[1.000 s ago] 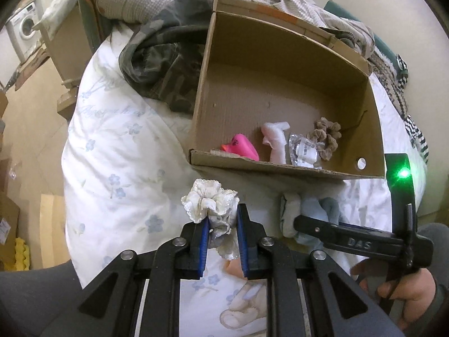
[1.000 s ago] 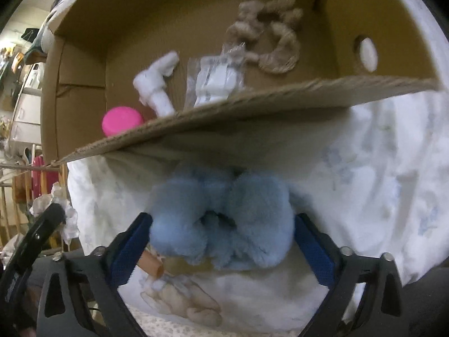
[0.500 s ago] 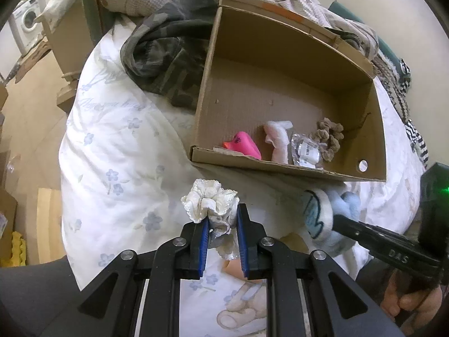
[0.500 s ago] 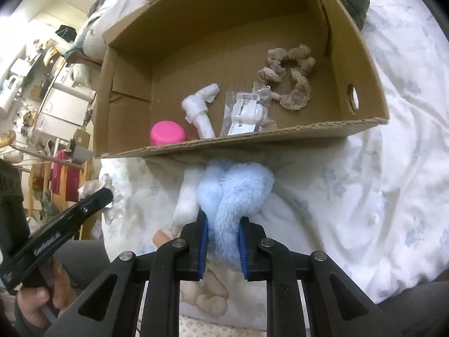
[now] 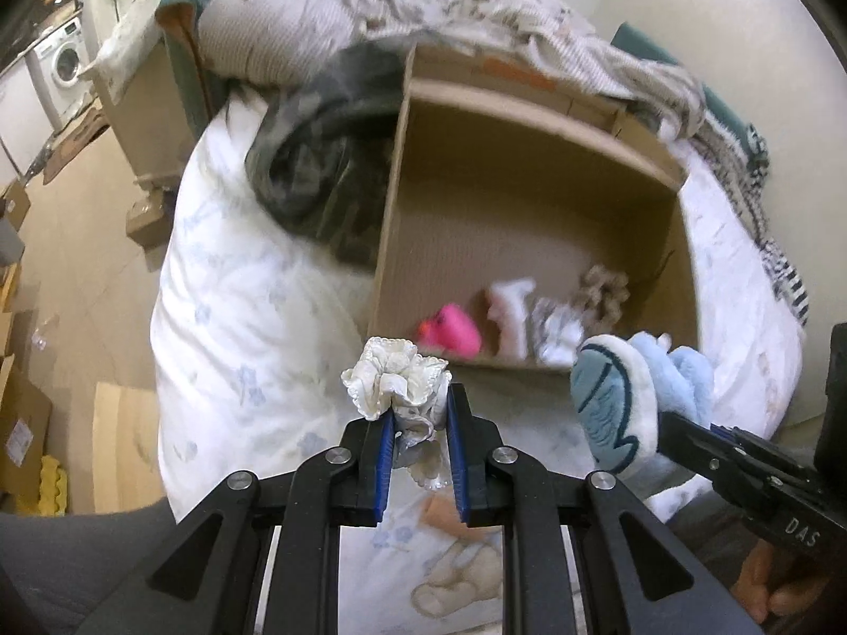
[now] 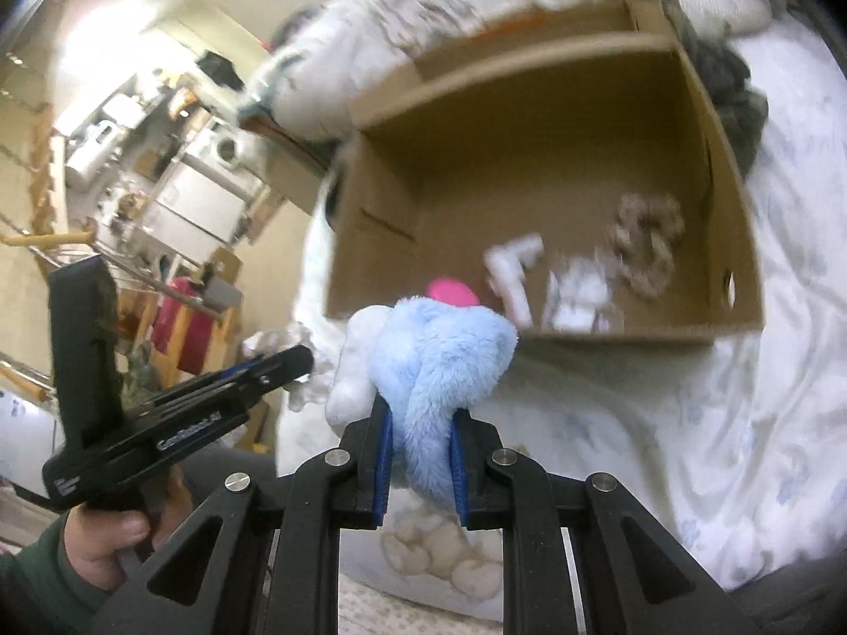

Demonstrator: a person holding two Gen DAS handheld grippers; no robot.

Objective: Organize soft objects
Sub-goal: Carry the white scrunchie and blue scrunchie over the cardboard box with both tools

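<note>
My left gripper: clamped on a white scrunchie, held above the bedsheet. My right gripper: clamped on a blue slipper, just short of the cardboard box. Box contents: pink toy, brown scrunchie, white items.

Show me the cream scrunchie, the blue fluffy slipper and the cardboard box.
cream scrunchie (image 5: 394,383), left wrist view, on its ruffled top.
blue fluffy slipper (image 6: 450,349), right wrist view, on the furry upper.
cardboard box (image 6: 741,243), right wrist view, on its right wall.
</note>
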